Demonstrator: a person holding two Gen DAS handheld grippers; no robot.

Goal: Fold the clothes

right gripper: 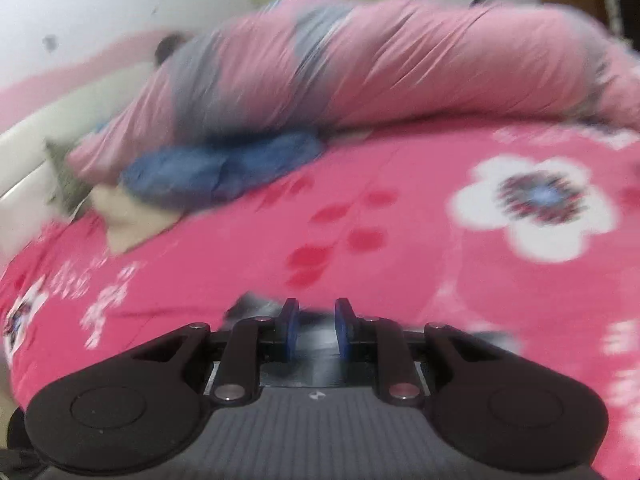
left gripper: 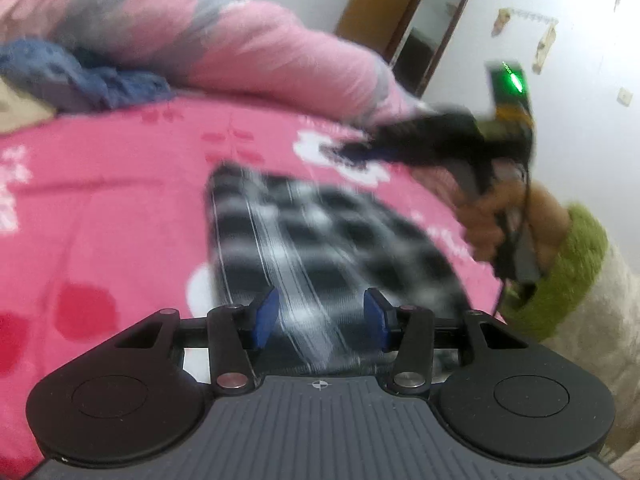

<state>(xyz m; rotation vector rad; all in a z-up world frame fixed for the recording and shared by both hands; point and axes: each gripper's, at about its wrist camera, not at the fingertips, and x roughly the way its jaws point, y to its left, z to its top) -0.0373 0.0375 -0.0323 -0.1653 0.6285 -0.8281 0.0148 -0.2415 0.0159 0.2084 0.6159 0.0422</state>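
A folded black-and-white checked garment [left gripper: 320, 232] lies flat on the pink flowered bed sheet [left gripper: 100, 208]. My left gripper [left gripper: 322, 314] hovers over the garment's near edge. Its blue pads [left gripper: 266, 316] stand well apart, and the cloth shows through the gap without being pinched. My right gripper [left gripper: 348, 152], held by a hand [left gripper: 492, 216], is blurred above the sheet just past the garment's far right corner. In the right wrist view its gripper [right gripper: 316, 320] shows a narrow gap between the pads. A strip of grey checked cloth [right gripper: 248, 304] peeks out beneath it.
A rolled pink-and-grey duvet [right gripper: 400, 64] lies across the back of the bed, with a blue garment [right gripper: 224, 168] and a beige cloth [right gripper: 128, 220] in front of it. A green fluffy sleeve [left gripper: 560, 272] is at the right, a wooden door [left gripper: 384, 4] behind.
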